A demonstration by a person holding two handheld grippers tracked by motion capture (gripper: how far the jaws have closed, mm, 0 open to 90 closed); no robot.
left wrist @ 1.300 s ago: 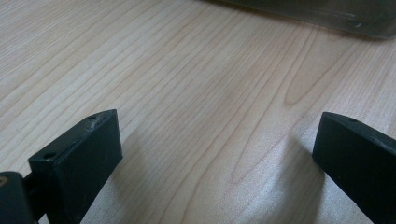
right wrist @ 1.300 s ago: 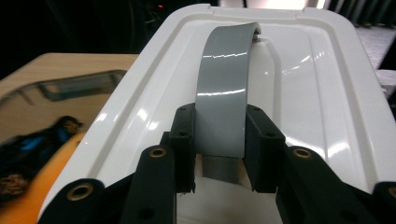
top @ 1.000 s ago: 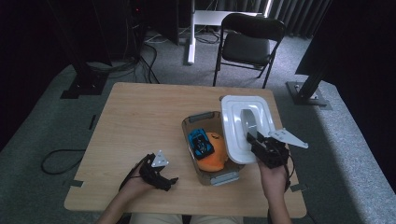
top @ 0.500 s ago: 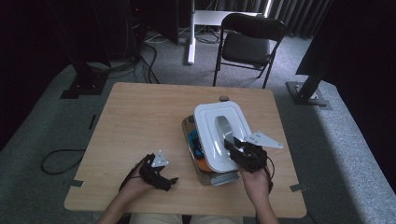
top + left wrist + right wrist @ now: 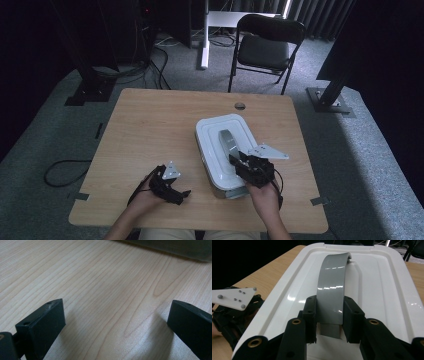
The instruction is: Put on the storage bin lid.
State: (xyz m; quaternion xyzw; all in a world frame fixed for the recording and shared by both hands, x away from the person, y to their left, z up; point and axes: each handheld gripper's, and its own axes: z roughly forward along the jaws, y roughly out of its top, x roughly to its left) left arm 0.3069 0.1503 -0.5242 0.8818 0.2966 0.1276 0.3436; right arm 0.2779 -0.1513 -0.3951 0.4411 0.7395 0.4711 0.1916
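A white lid with a grey arched handle lies over a clear box on the wooden table. What is in the box is hidden under the lid. My right gripper is shut on the near end of that handle, one black jaw on each side, with the lid spreading out beyond my right gripper. To the left of the box, my left gripper rests low on the table. Its jaws stand wide apart over bare wood, so the left gripper is open and holds nothing.
A black folding chair and a white desk leg stand on the floor behind the table. A round cable hole sits near the far table edge. The box's side shows ahead of the left jaws.
The right gripper has carried the lid leftwards and down onto the box, hiding the blue and orange things inside. The left gripper has stayed where it was.
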